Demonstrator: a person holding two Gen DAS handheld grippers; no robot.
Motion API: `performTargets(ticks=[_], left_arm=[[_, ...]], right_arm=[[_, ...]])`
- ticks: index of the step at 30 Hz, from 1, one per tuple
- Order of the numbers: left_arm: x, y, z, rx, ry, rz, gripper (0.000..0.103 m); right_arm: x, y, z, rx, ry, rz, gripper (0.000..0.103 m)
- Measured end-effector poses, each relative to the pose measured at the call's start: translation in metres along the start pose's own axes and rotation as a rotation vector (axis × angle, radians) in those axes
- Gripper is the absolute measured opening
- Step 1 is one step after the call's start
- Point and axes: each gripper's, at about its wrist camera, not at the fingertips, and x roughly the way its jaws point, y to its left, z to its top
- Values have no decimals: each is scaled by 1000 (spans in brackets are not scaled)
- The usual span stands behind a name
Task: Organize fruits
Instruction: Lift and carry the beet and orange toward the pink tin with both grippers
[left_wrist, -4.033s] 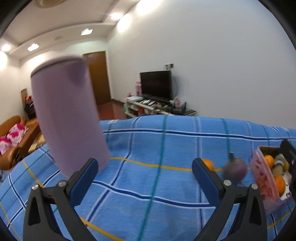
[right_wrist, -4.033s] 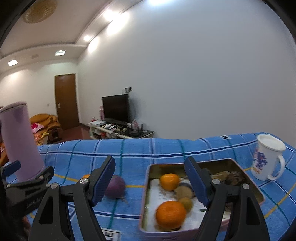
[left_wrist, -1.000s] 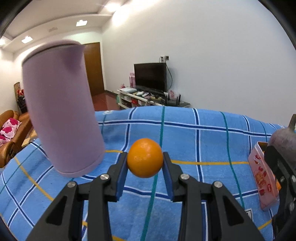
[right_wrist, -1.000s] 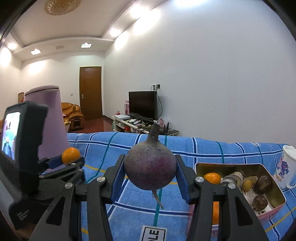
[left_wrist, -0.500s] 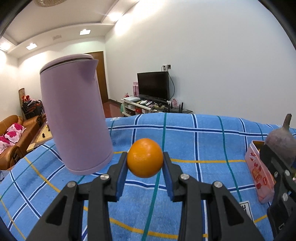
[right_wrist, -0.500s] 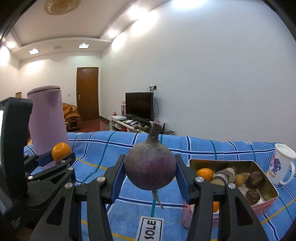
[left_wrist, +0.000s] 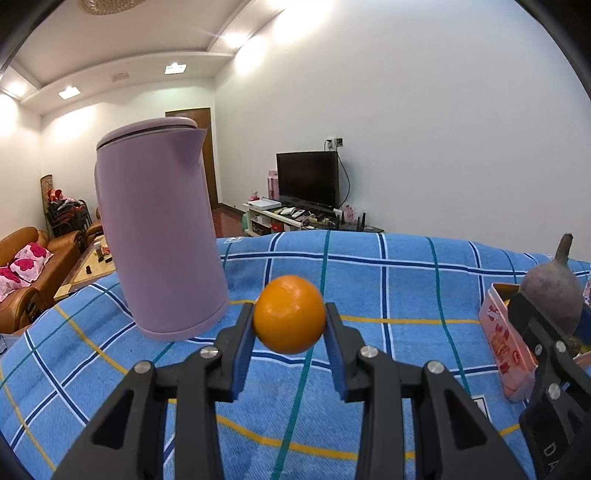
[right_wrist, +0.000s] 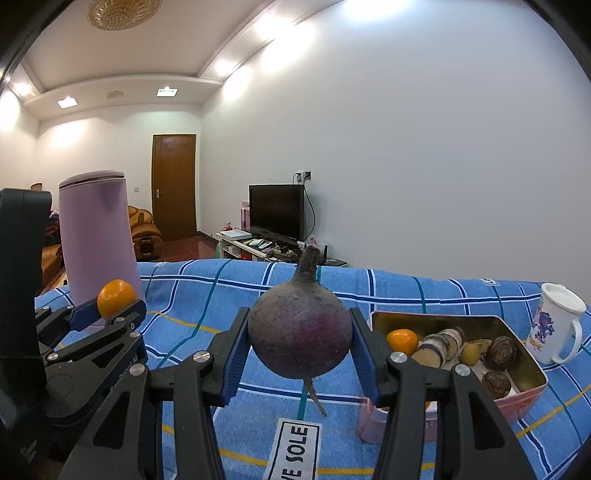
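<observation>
My left gripper (left_wrist: 289, 332) is shut on an orange (left_wrist: 289, 314) and holds it above the blue checked cloth. It also shows in the right wrist view (right_wrist: 110, 310), with the orange (right_wrist: 116, 292) in it. My right gripper (right_wrist: 300, 350) is shut on a dark purple beet (right_wrist: 300, 338), stem up, held above the cloth. The beet (left_wrist: 552, 291) shows at the right edge of the left wrist view. A pink tin (right_wrist: 524, 398) to the right holds an orange (right_wrist: 402, 340) and several brown fruits.
A tall lilac kettle (left_wrist: 160, 240) stands on the cloth (left_wrist: 388, 288) at the left; it also shows in the right wrist view (right_wrist: 98, 243). A white mug (right_wrist: 556, 323) stands right of the tin. The pink tin's side (left_wrist: 506, 350) shows at right.
Four seconds ago both grippers were open and the fruits lay on the cloth. Both are now held and lifted. In the last second both grippers drifted a little; the kettle looks farther away.
</observation>
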Motion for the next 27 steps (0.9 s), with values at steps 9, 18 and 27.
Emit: performTargets(ticks=[9, 18, 27], left_arm=[[-4, -2, 0, 1, 0, 0, 38], [-4, -9, -1, 0, 24, -16, 38], [-7, -21, -3, 13, 25, -35, 38]], right_arm=[[-5, -2, -1, 1, -1, -1, 53], [-9, -5, -1, -2, 0, -2, 53], [-14, -20, -3, 0, 1, -26, 53]])
